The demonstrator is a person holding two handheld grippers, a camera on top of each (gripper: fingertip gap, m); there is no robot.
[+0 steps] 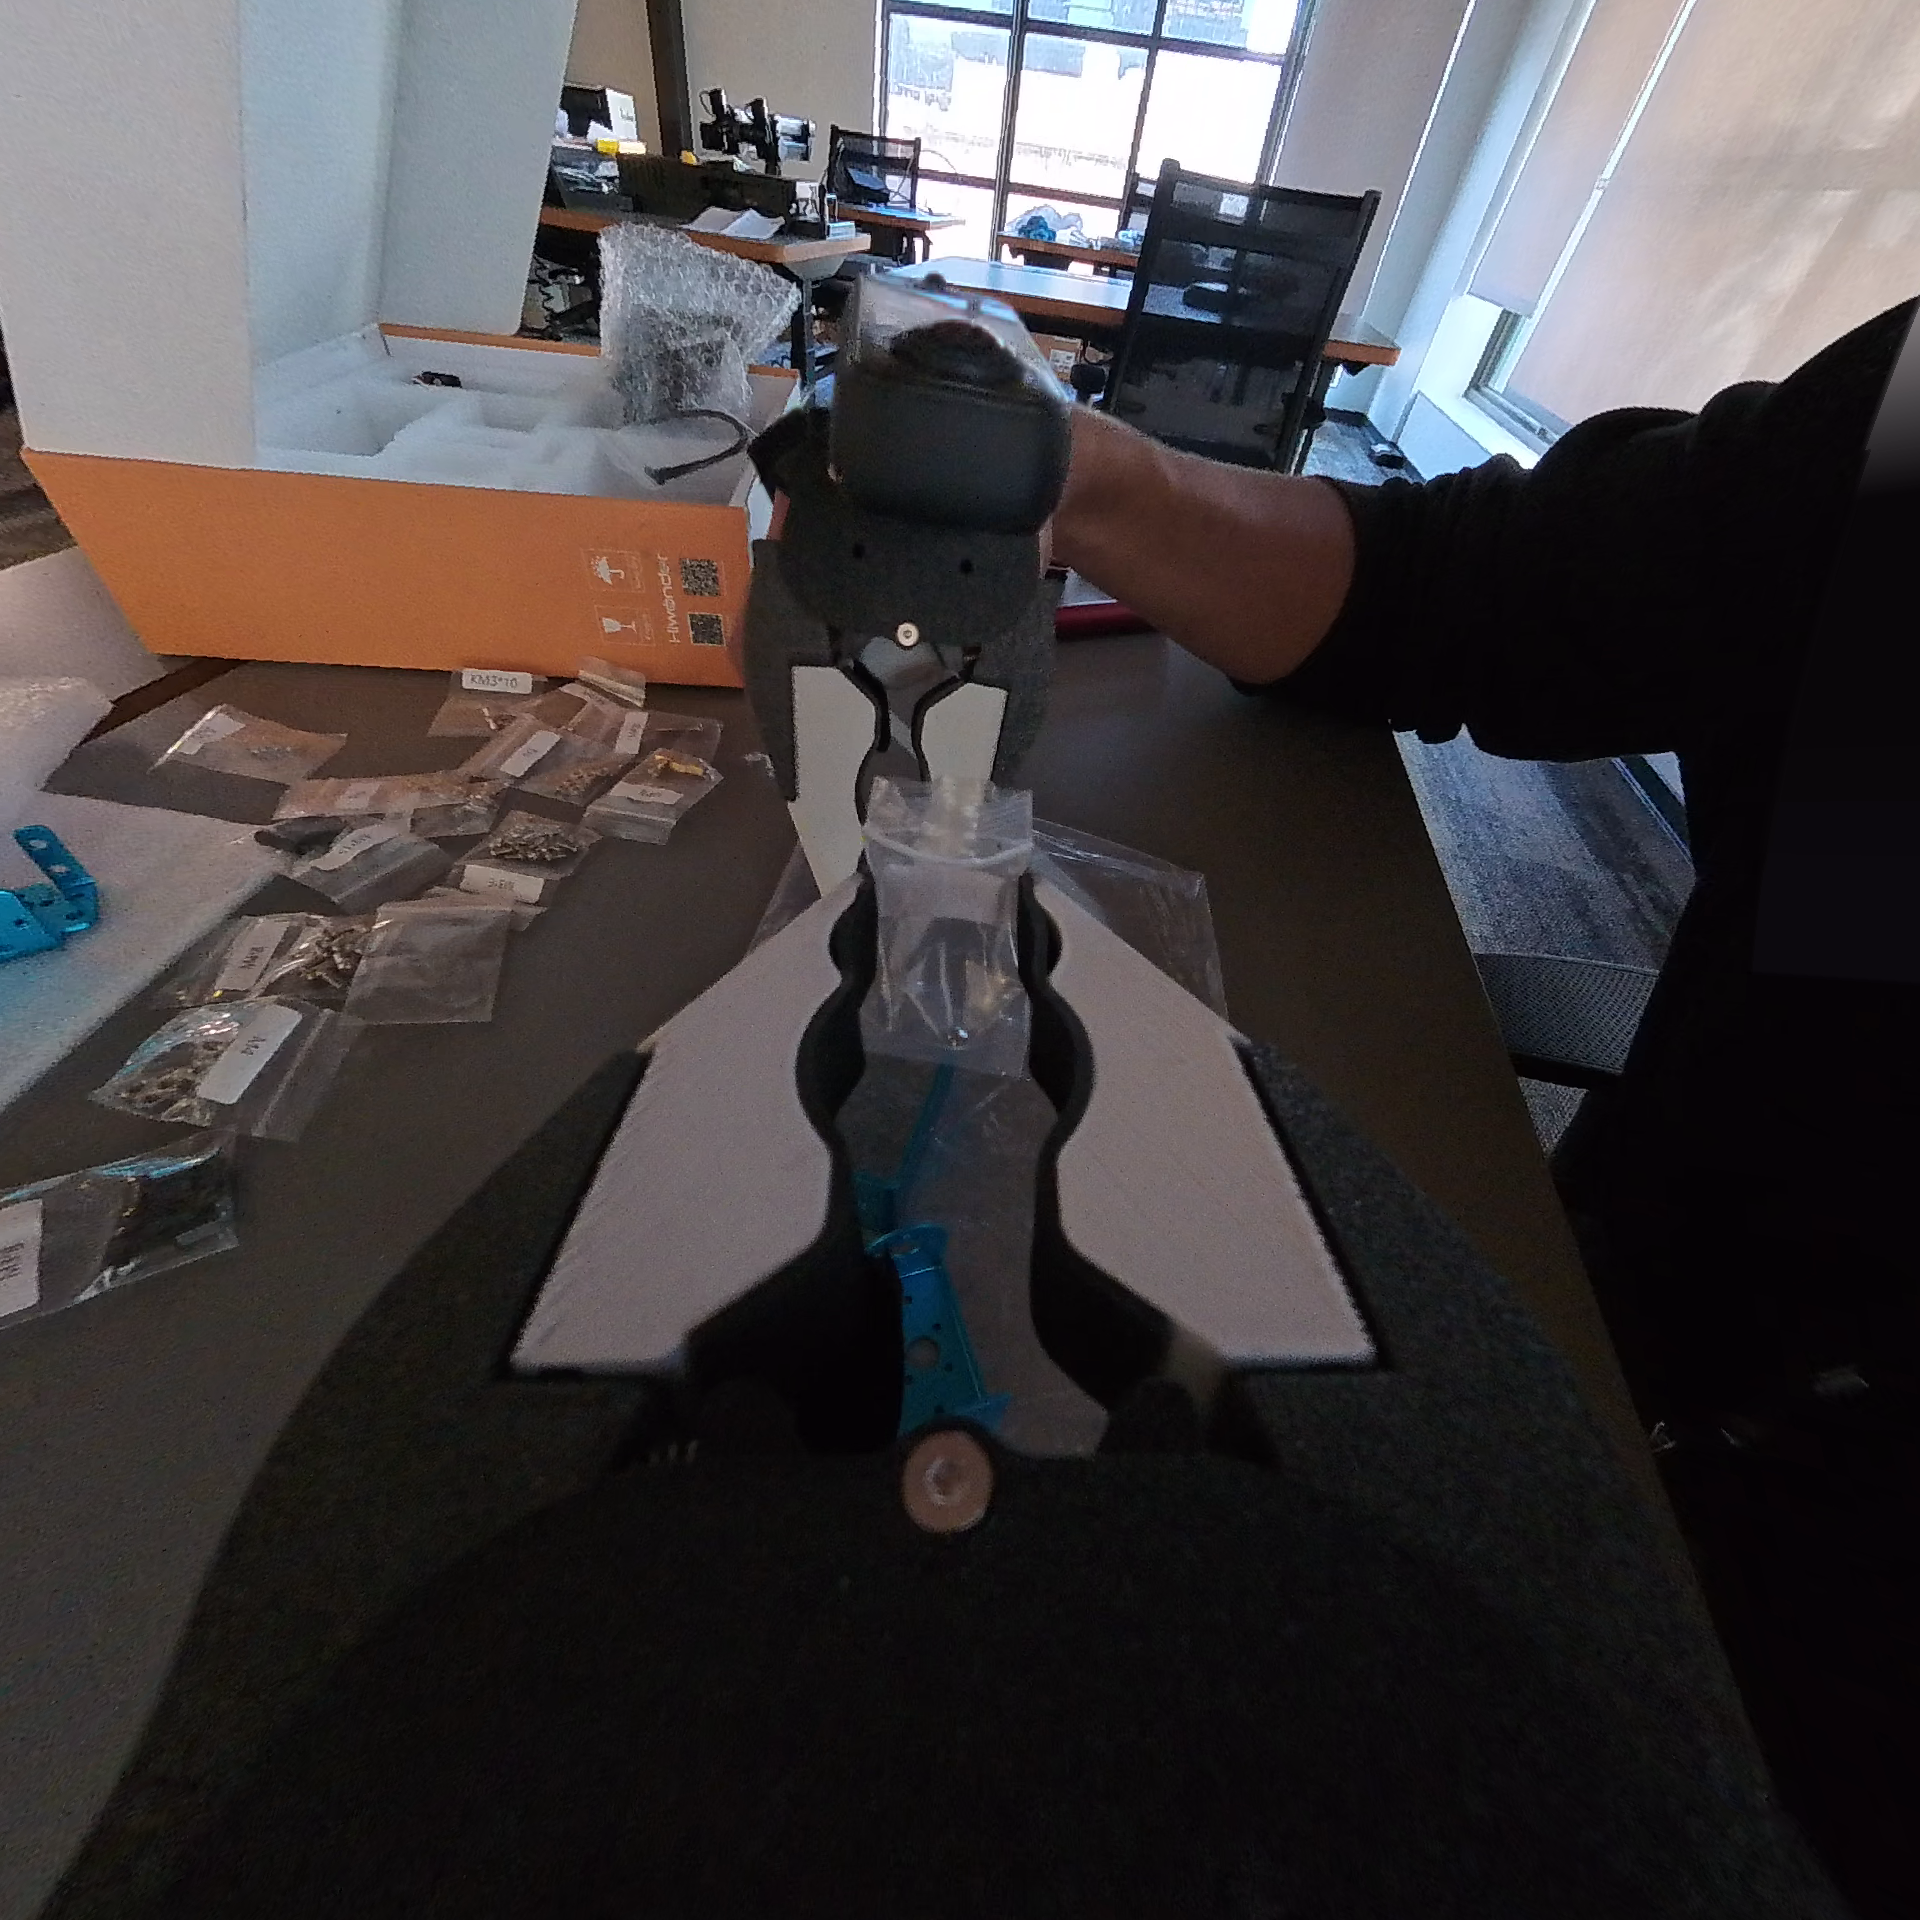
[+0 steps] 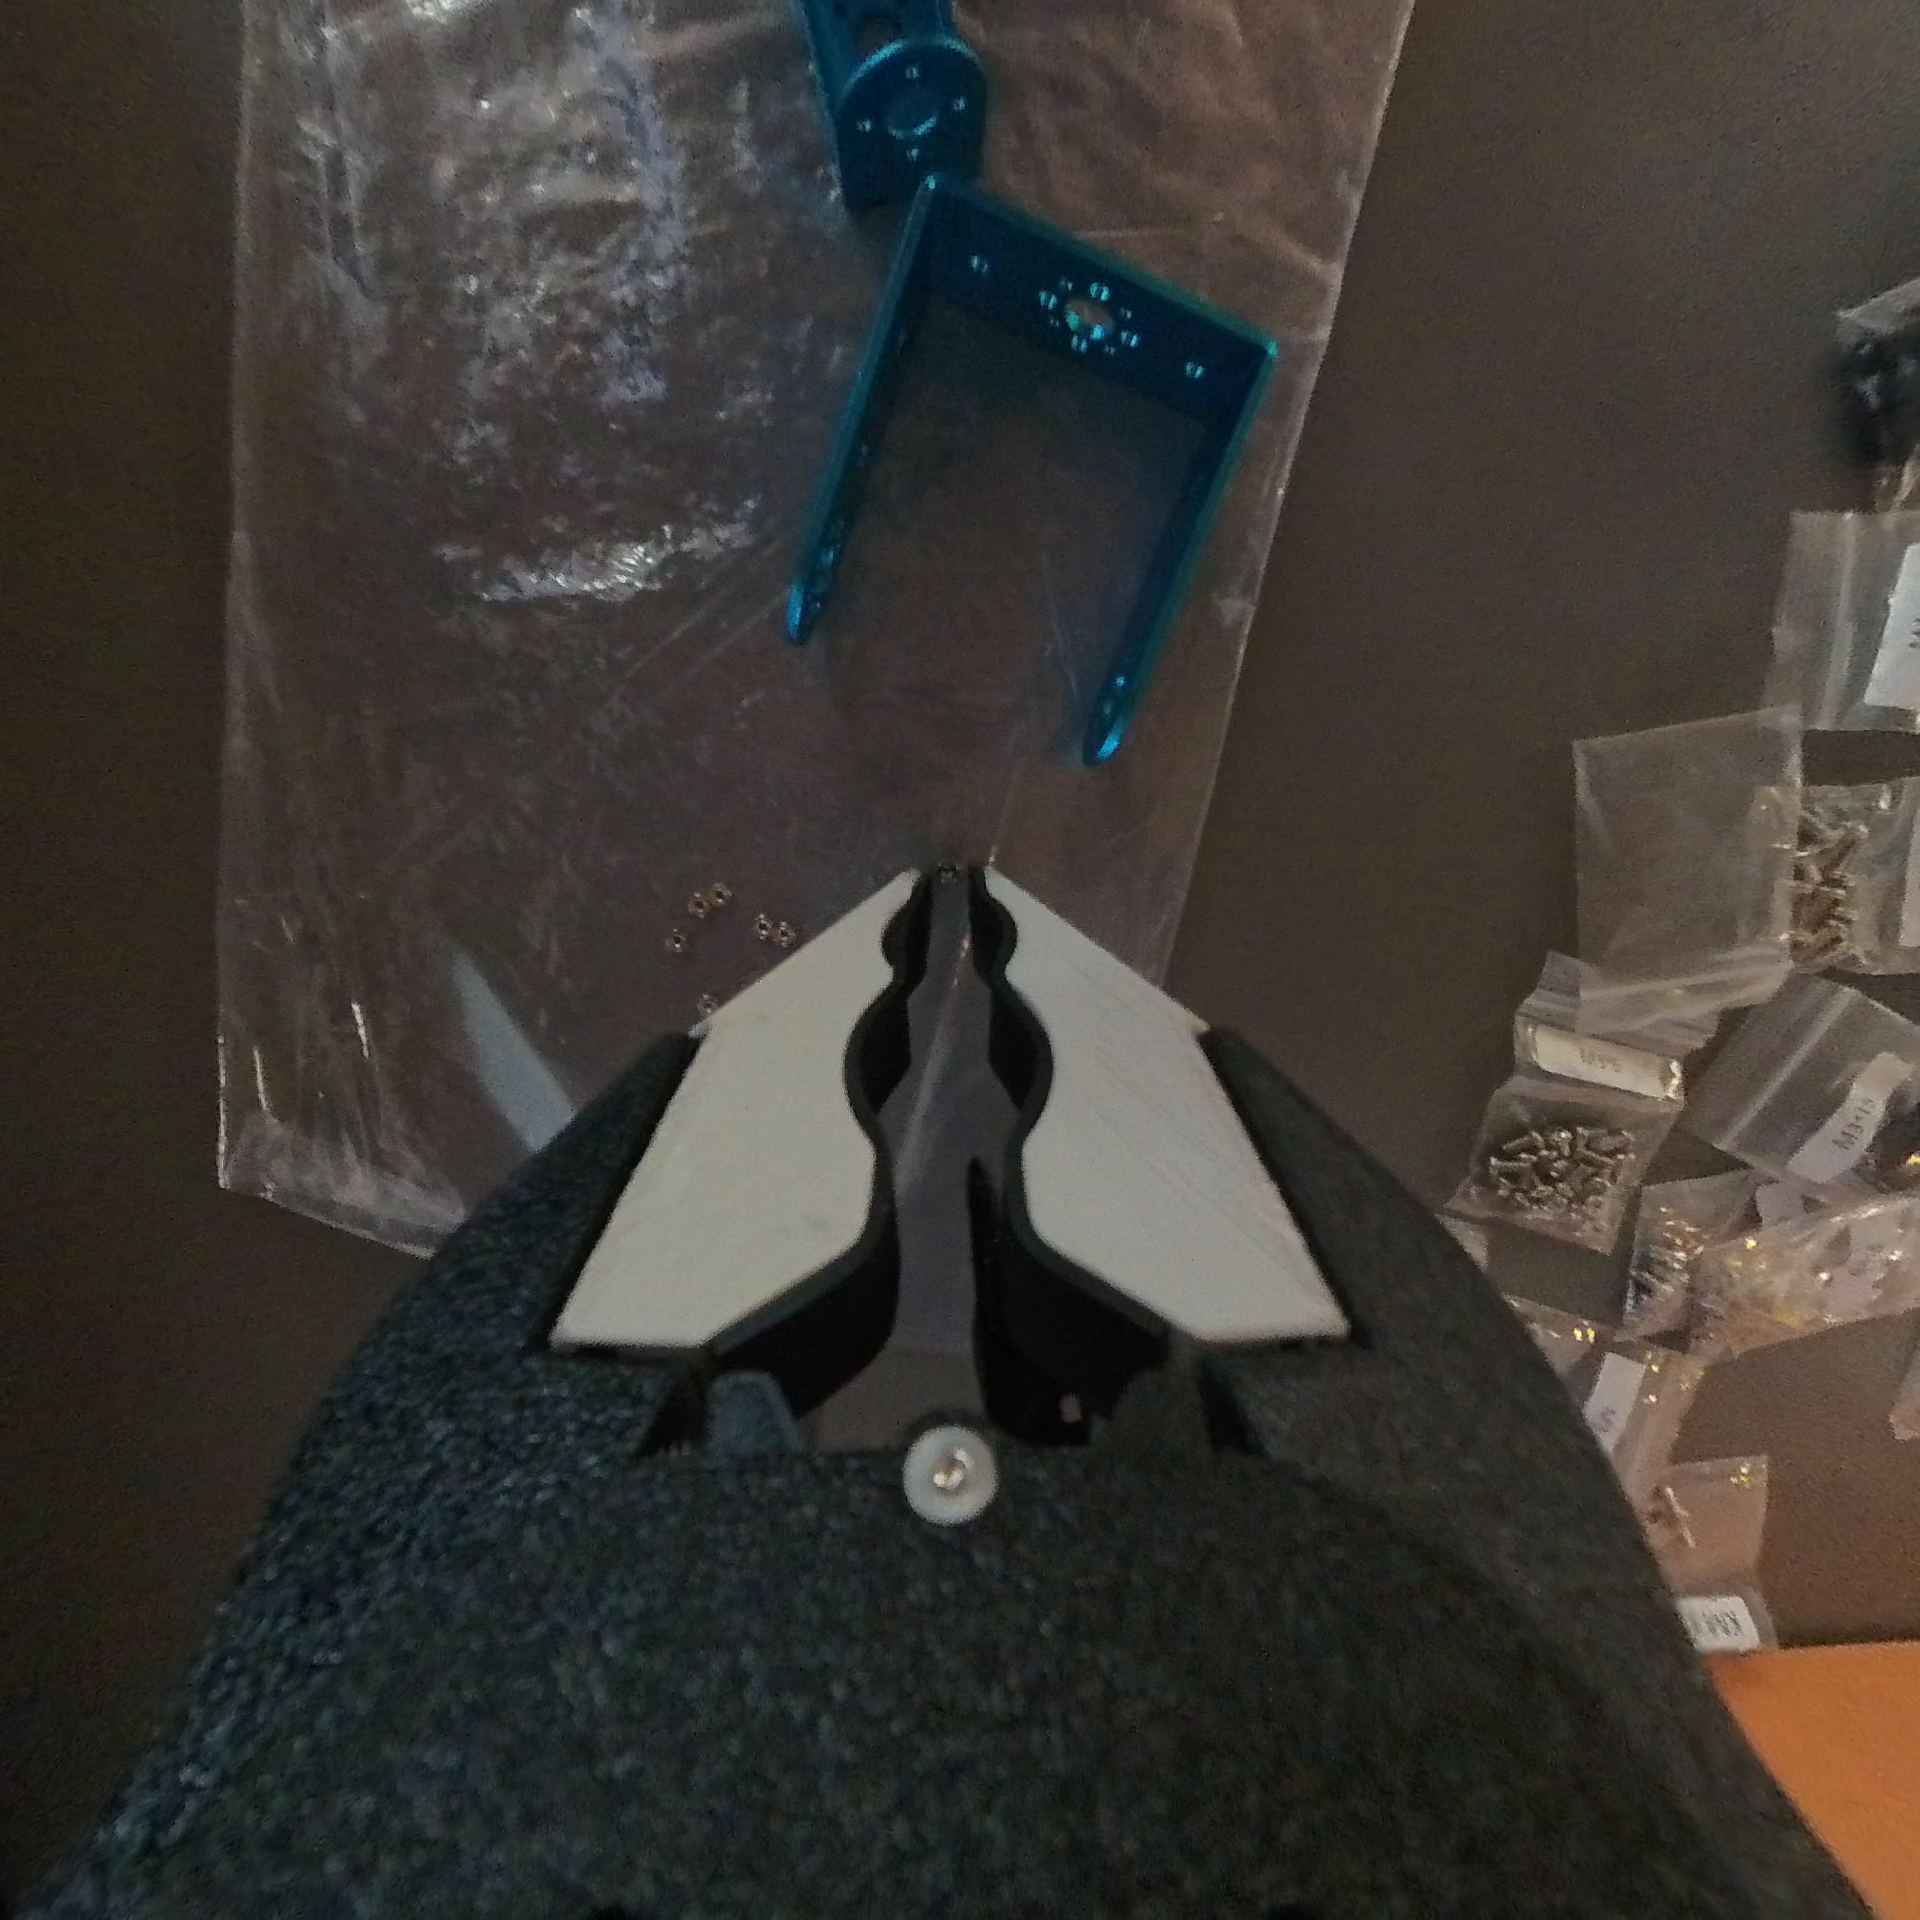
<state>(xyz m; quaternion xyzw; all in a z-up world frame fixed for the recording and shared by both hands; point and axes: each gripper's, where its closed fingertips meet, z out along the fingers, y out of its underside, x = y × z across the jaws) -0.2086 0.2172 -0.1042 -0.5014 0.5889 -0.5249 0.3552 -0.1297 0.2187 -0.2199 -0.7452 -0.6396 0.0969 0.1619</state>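
The left claw (image 1: pixel 940 914) is clenched around a small clear zip bag (image 1: pixel 948 914), held up above the dark desk (image 1: pixel 1299 883). Facing it from beyond, the right claw (image 2: pixel 948 875) pinches a tiny dark piece at its nearly closed tips; what it is cannot be told. Under both claws, a blue U-shaped metal bracket (image 2: pixel 1039 416) lies on a large clear plastic bag (image 2: pixel 520 520). Small screw bags (image 1: pixel 312 935) lie to the left claw's left.

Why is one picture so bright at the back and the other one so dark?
Left wrist view: daylight from the windows washes out the far room, straight edges bend, and the other tool is blurred. Right wrist view: it looks down at the dim table, away from the windows; only the plastic sheet glints.
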